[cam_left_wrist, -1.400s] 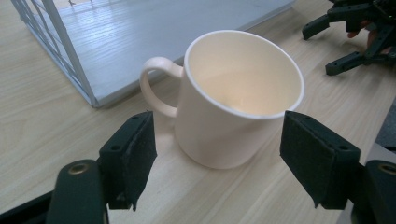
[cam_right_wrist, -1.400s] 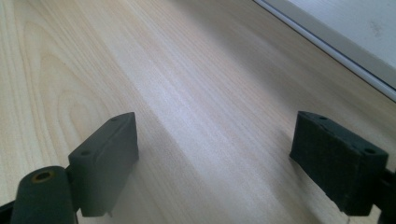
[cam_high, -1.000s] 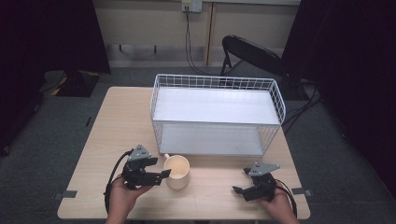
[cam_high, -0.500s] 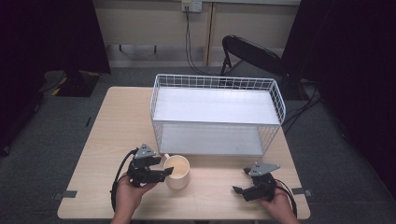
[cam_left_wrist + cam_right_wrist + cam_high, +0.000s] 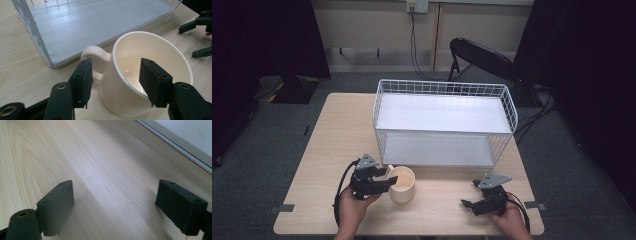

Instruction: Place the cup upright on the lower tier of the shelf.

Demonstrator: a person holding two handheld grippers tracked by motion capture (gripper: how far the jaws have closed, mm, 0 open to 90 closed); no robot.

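A cream mug stands upright on the wooden table, near the front edge and just in front of the white wire rack. My left gripper is open and straddles the mug's wall. In the left gripper view one jaw sits outside by the handle and the other inside the mug, with gaps on both sides. My right gripper rests open at the front right, with bare table between its jaws. The left gripper view also shows it, beyond the mug.
The two-level wire rack has white boards; its lower board lies close behind the mug and its edge runs near my right gripper. A black chair stands beyond the table. Bare wood lies left of the rack.
My left gripper has slid right, up to the mug, so that its jaws now straddle the mug's wall. The mug and the right gripper have stayed put.
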